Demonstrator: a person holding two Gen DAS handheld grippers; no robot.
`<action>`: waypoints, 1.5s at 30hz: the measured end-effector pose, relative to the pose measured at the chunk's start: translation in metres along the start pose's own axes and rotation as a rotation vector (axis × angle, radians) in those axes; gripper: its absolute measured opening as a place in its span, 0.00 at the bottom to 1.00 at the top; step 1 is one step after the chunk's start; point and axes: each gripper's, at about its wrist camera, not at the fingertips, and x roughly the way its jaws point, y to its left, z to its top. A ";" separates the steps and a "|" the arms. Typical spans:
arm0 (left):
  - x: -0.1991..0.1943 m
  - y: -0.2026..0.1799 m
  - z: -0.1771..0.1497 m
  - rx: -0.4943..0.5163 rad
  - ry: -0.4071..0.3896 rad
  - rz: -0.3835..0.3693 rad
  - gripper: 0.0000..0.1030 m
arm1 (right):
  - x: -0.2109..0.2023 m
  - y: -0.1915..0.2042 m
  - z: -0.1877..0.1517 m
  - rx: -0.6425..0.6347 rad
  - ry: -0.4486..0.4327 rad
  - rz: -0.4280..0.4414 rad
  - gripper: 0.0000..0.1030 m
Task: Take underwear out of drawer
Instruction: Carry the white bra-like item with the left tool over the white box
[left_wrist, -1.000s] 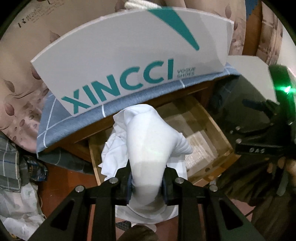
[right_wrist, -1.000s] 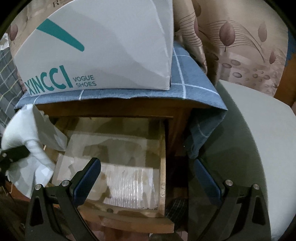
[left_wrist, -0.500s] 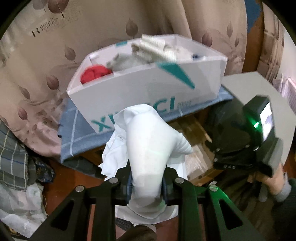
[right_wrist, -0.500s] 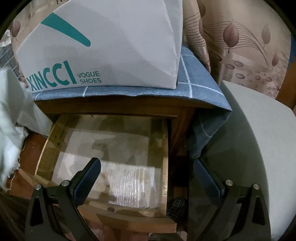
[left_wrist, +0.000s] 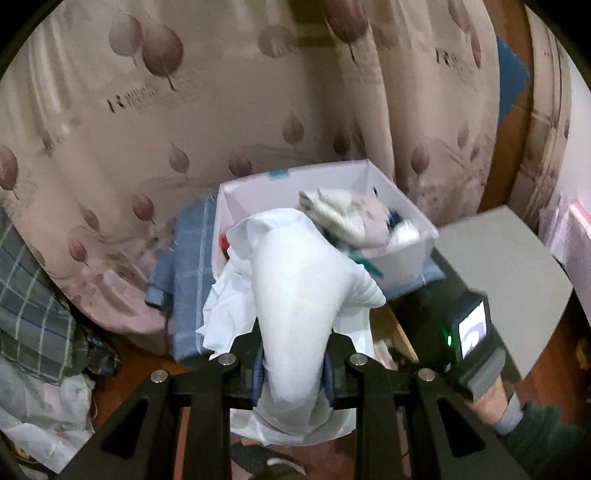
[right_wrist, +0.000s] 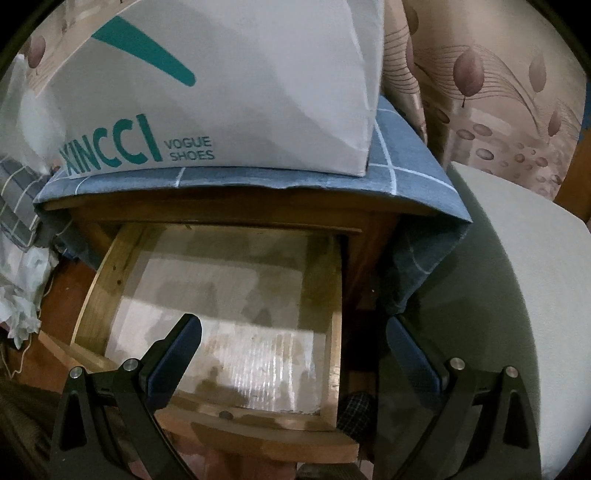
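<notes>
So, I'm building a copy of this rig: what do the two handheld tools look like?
Both are matte black frames. The left tool and the right tool each have two angled fingers with dark blue pads and round silver bolts. Seen from the left wrist, the right tool carries a boxy black camera with a lit screen and a green light. A grey cuff shows at the wrist.
</notes>
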 end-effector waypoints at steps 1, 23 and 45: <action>-0.004 0.002 0.007 -0.001 -0.013 0.006 0.24 | 0.001 0.001 0.000 -0.005 0.003 0.001 0.96; 0.067 0.024 0.129 -0.021 -0.064 0.118 0.24 | 0.005 0.011 0.000 -0.035 0.018 0.009 0.96; 0.205 0.019 0.119 -0.056 0.087 0.087 0.33 | 0.010 0.017 -0.002 -0.051 0.040 0.032 0.96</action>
